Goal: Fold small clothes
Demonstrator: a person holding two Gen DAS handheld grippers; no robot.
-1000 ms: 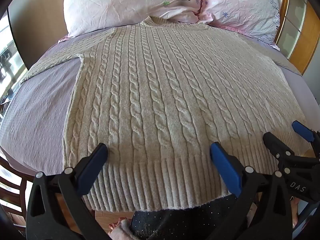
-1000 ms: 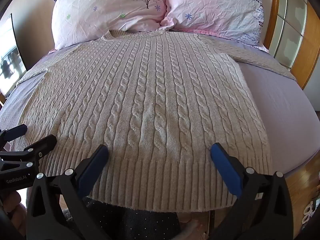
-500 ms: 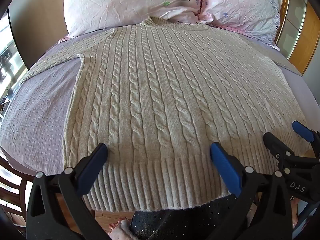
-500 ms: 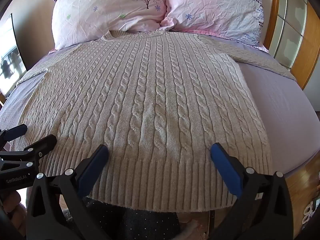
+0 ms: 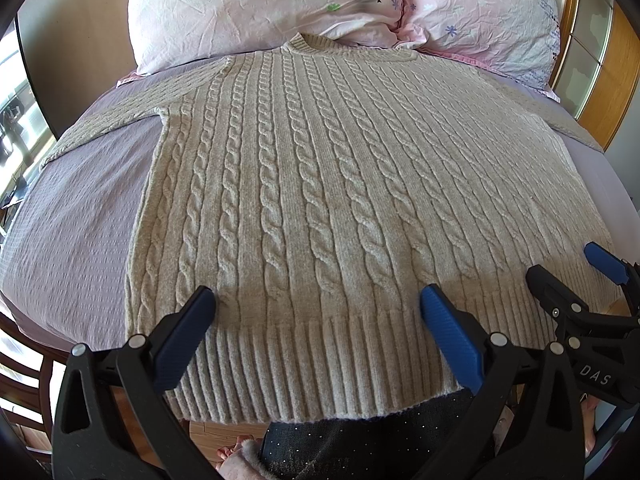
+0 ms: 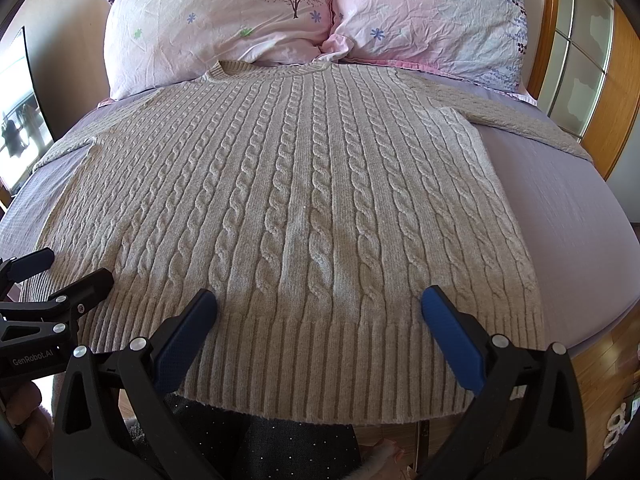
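Blue-padded fingers of the left gripper [image 5: 316, 304] stand spread wide, holding nothing, poised over the ribbed hem of the sweater [image 5: 320, 200]. From this view I cannot tell whether the pad tips touch the knit or hang just above it. Right gripper [image 6: 318, 304] likewise spread wide, empty, over the hem further toward the sweater's right side.

Each gripper shows in the other's camera: right gripper at the right edge of the left wrist view [image 5: 576, 276], fingers apart; left gripper at the left edge of the right wrist view [image 6: 60, 272], fingers apart. The two sit side by side along the hem.

Sweater: beige cable knit, lying flat and unfolded on the bed [image 5: 80, 208], neckline [image 5: 320, 42] at the far end, touching the pillows. Hem overhangs the near edge of the bed. One sleeve [image 5: 120, 120] runs out to the left, the other sleeve [image 6: 520, 116] out to the right, both flat on the lilac sheet.

Two pink pillows with flower print lean at the head: left pillow [image 5: 260, 4], right pillow [image 5: 480, 12]. Wooden headboard frame [image 6: 616, 80] at far right. Dark speckled fabric [image 5: 360, 440] sits below the hem, nearest the cameras.
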